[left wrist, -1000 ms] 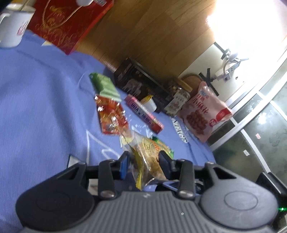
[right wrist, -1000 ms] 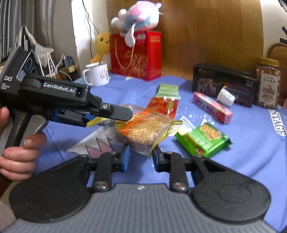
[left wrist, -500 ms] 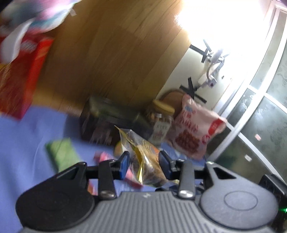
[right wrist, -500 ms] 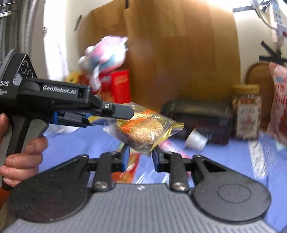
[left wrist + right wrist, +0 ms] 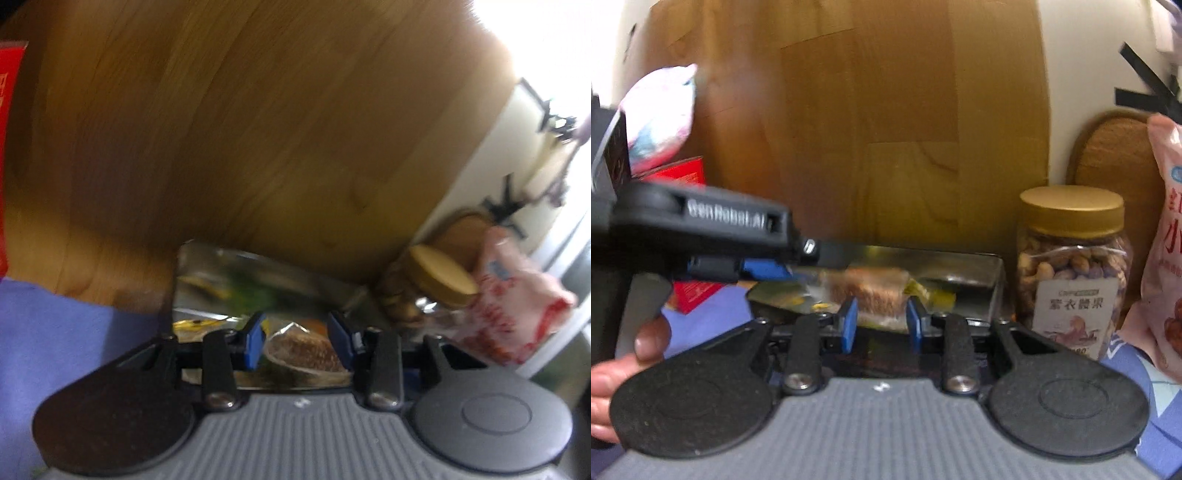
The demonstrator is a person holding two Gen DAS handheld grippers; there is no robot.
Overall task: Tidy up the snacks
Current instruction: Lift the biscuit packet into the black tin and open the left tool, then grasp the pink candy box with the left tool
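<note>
Right wrist view: snack packet [image 5: 881,295] at lower centre, over the open dark box [image 5: 982,273].
Both the right gripper [image 5: 880,325] and left gripper [image 5: 768,267] clench it, jaws lately easing wider; nut jar [image 5: 1071,266] stands right.

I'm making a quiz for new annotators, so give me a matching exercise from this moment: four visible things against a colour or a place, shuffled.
1 nut jar lid
2 cloth
3 snack packet
4 gift bag

A between both grippers' fingers
B gold
C red
D blue

Pairs: 1-B, 2-D, 3-A, 4-C
</note>
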